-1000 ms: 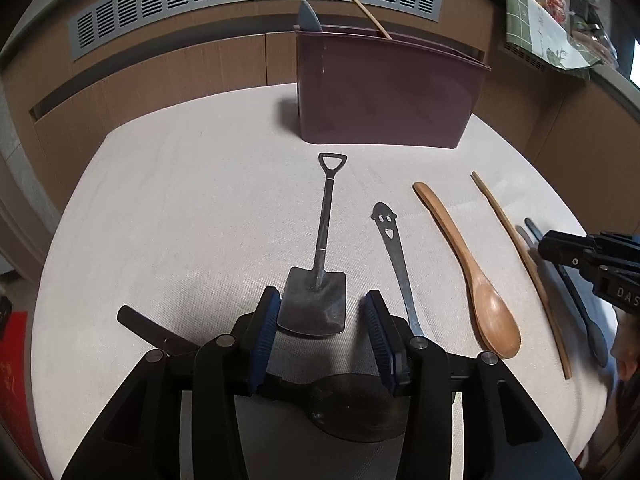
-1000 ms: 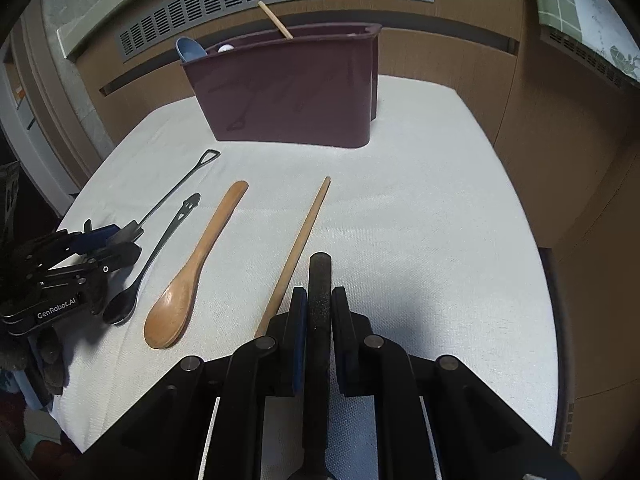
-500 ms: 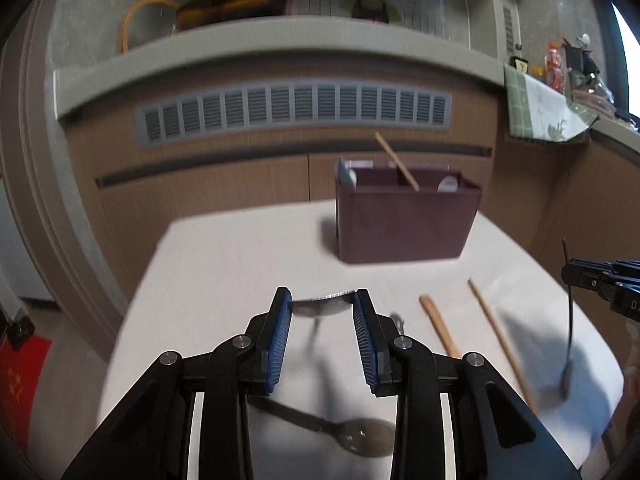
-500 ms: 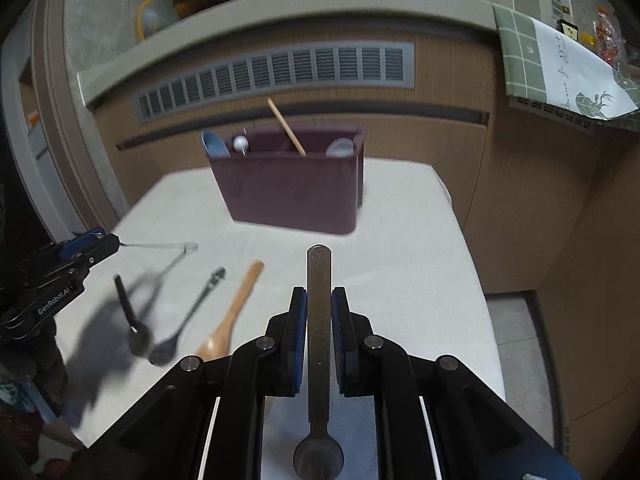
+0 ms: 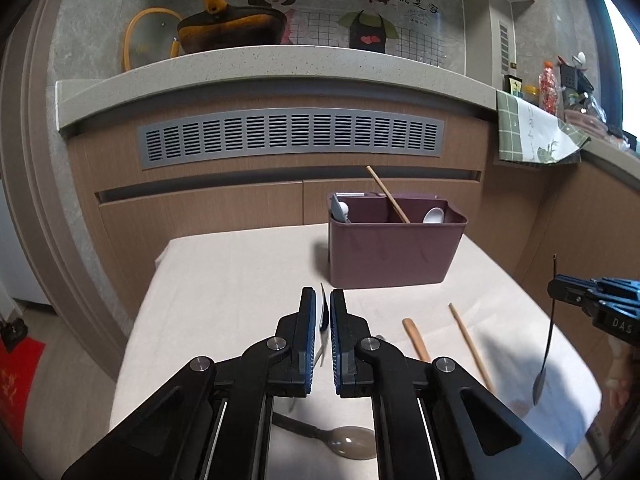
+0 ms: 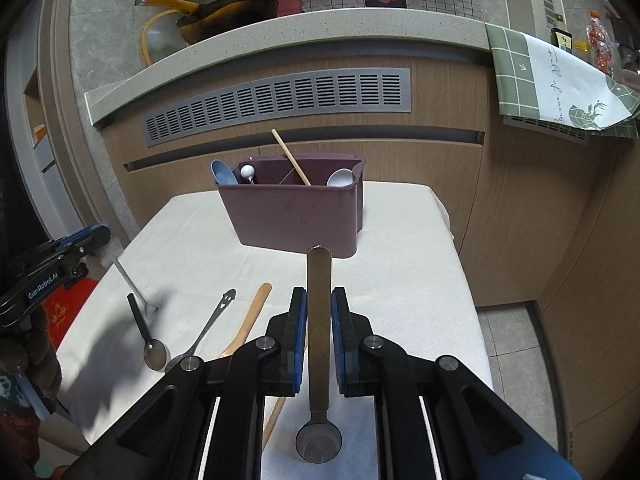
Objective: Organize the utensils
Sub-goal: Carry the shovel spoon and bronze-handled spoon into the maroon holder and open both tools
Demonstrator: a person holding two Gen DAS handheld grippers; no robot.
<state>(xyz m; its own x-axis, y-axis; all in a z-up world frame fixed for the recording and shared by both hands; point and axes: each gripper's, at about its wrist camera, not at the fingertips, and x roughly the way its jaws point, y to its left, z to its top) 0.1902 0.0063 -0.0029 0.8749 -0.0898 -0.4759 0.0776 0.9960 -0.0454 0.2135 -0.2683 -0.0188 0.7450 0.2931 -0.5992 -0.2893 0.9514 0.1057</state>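
Utensils ride lifted for the maroon plastic caddy [image 5: 394, 250]: my left gripper [image 5: 322, 316], jaws just closing, pinches the shovel-shaped metal spoon [image 5: 325, 312]; my right gripper [image 6: 319, 328] clamps a dark translucent spoon [image 6: 319, 344]

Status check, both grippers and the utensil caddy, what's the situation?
Left gripper just closed on shovel spoon. Right gripper shut on dark spoon. Maroon caddy ahead, path clear.
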